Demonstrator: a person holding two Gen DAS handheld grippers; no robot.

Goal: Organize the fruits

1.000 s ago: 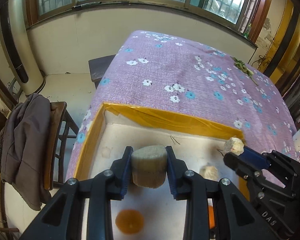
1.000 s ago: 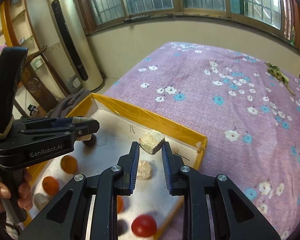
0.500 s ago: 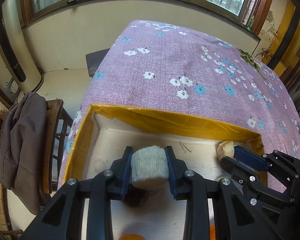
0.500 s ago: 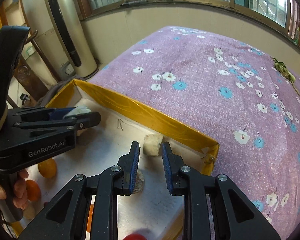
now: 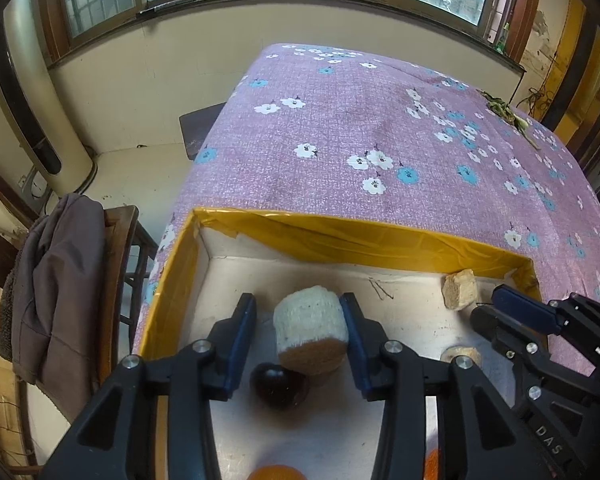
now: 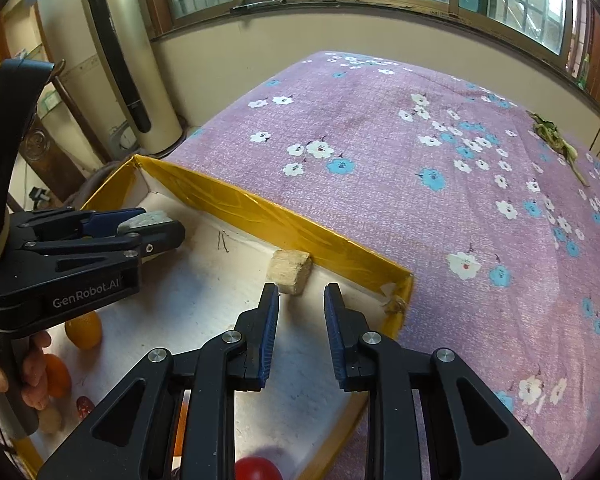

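Left gripper [image 5: 300,334]: my jaws have just been opening; the pale round piece [image 5: 310,330] sits between them, the right pad at its side, a clear gap at the left pad, so I am no longer squeezing it.
Pale round piece: cylinder with a white fibrous side and a tan cut face, inside the box, near the far-left corner. Whether it rests on the floor I cannot tell.
Right gripper [image 6: 301,330]: my jaws are as narrow as they go, nothing between them, poised above the box floor near its far wall.
Tan chunk [image 6: 291,271]: lies on the box floor against the yellow far wall, just past my right fingertips and apart from them.
Box [image 5: 340,236]: shallow, white inside, yellow tape along the rim, sitting on the purple flowered cloth [image 6: 440,168].
Dark round fruit [image 5: 278,386]: on the box floor just beside and below the pale piece.
Orange fruits [image 6: 83,329]: on the box floor by my left hand [image 6: 28,376].
Red fruit [image 6: 258,469]: at the near edge, partly hidden behind my right gripper.
Another pale lump [image 5: 460,355]: on the floor between my two grippers.
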